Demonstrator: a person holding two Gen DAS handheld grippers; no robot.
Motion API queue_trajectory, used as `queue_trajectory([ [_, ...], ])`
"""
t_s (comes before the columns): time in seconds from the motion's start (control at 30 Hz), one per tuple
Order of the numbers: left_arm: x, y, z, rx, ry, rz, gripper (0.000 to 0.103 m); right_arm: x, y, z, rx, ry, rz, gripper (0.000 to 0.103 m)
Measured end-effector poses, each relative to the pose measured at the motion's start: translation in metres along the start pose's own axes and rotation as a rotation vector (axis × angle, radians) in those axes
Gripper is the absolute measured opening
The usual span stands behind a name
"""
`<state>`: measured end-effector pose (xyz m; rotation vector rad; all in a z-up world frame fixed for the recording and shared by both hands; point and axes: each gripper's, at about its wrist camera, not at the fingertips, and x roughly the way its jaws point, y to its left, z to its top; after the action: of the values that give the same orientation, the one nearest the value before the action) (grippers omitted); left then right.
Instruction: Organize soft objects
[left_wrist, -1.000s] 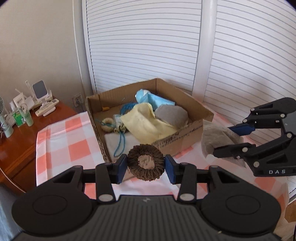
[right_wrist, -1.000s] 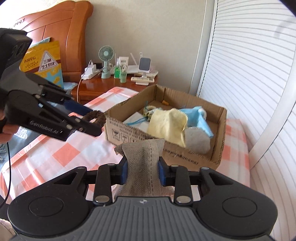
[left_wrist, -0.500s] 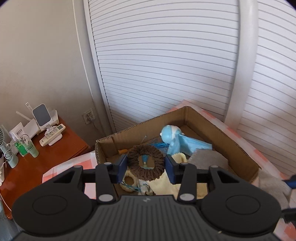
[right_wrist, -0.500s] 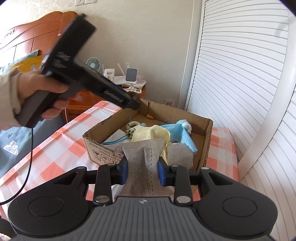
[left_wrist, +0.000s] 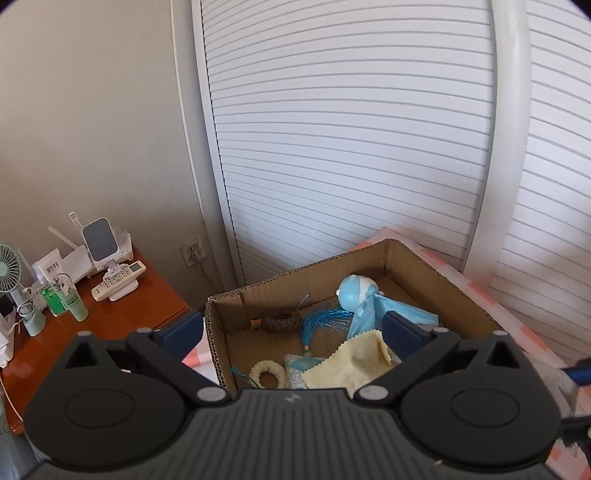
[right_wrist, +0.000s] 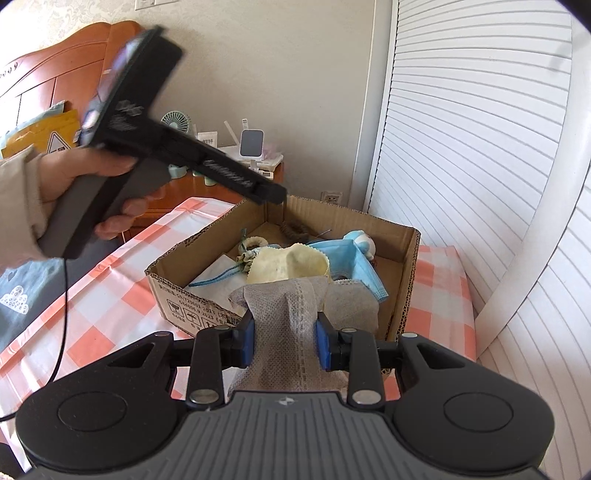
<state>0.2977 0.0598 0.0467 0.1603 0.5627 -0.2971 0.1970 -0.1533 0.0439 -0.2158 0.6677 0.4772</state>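
The left wrist camera sits behind its own black two-finger left gripper (left_wrist: 293, 330) and looks steeply down and forward into the open brown cardboard box (left_wrist: 443, 275), close over its near edge, with white louvred doors at 12 o'clock and a reddish wooden side table (left_wrist: 147, 295) at 9 o'clock. The right wrist camera looks from behind the right gripper (right_wrist: 284, 341), from farther back, toward the same box (right_wrist: 410, 266) at 12 o'clock. Both views share the box's contents, the side table (right_wrist: 177, 195) and the louvred doors. The right view also takes in the left gripper (right_wrist: 273, 192) from the side at 10 o'clock.
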Motion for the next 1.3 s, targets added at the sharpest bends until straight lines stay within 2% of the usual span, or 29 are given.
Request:
queue_trajectory([
  [0.2,-0.048,-0.002,-0.033,-0.044,-0.031,-0.004,0.103,0.010,-0.007,0.013,0.035,0.010,-0.008,0.036],
  [0.37,-0.082,-0.010,-0.064,-0.039,-0.094,0.084,0.102,0.033,-0.014,0.030,0.067,0.034,-0.022,0.037],
  [0.43,-0.089,-0.014,-0.074,-0.019,-0.081,0.132,0.103,0.041,-0.016,0.038,0.082,0.038,-0.026,0.037],
  [0.5,-0.093,-0.016,-0.082,-0.025,-0.068,0.146,0.102,0.048,-0.019,0.045,0.108,0.037,-0.036,0.041],
  [0.53,-0.095,-0.017,-0.086,-0.035,-0.060,0.143,0.102,0.051,-0.019,0.048,0.116,0.038,-0.041,0.052],
  [0.57,-0.098,-0.017,-0.089,-0.050,-0.055,0.140,0.102,0.054,-0.019,0.051,0.118,0.036,-0.054,0.071],
  [0.6,-0.100,-0.017,-0.091,-0.068,-0.050,0.136,0.102,0.056,-0.020,0.053,0.120,0.031,-0.079,0.079],
  [0.63,-0.103,-0.016,-0.093,-0.083,-0.048,0.134,0.102,0.057,-0.020,0.054,0.124,0.026,-0.100,0.092],
  [0.67,-0.105,-0.016,-0.094,-0.094,-0.046,0.139,0.102,0.056,-0.020,0.056,0.134,0.022,-0.107,0.099],
  [0.7,-0.106,-0.017,-0.094,-0.101,-0.037,0.156,0.102,0.053,-0.021,0.055,0.149,0.011,-0.100,0.102],
  [0.77,-0.108,-0.018,-0.094,-0.112,-0.008,0.206,0.102,0.044,-0.022,0.053,0.179,-0.015,-0.086,0.103],
  [0.83,-0.110,-0.018,-0.093,-0.129,0.014,0.208,0.102,0.036,-0.020,0.051,0.195,-0.008,-0.103,0.103],
  [0.9,-0.112,-0.018,-0.091,-0.147,0.035,0.201,0.102,0.029,-0.017,0.049,0.204,0.013,-0.142,0.103],
  [1.1,-0.119,-0.029,-0.085,-0.159,0.081,0.232,0.102,0.010,0.003,0.026,0.206,0.114,-0.336,0.103],
  [1.3,-0.124,-0.040,-0.077,-0.161,0.083,0.204,0.102,-0.010,0.020,0.000,0.268,0.183,-0.381,0.103],
])
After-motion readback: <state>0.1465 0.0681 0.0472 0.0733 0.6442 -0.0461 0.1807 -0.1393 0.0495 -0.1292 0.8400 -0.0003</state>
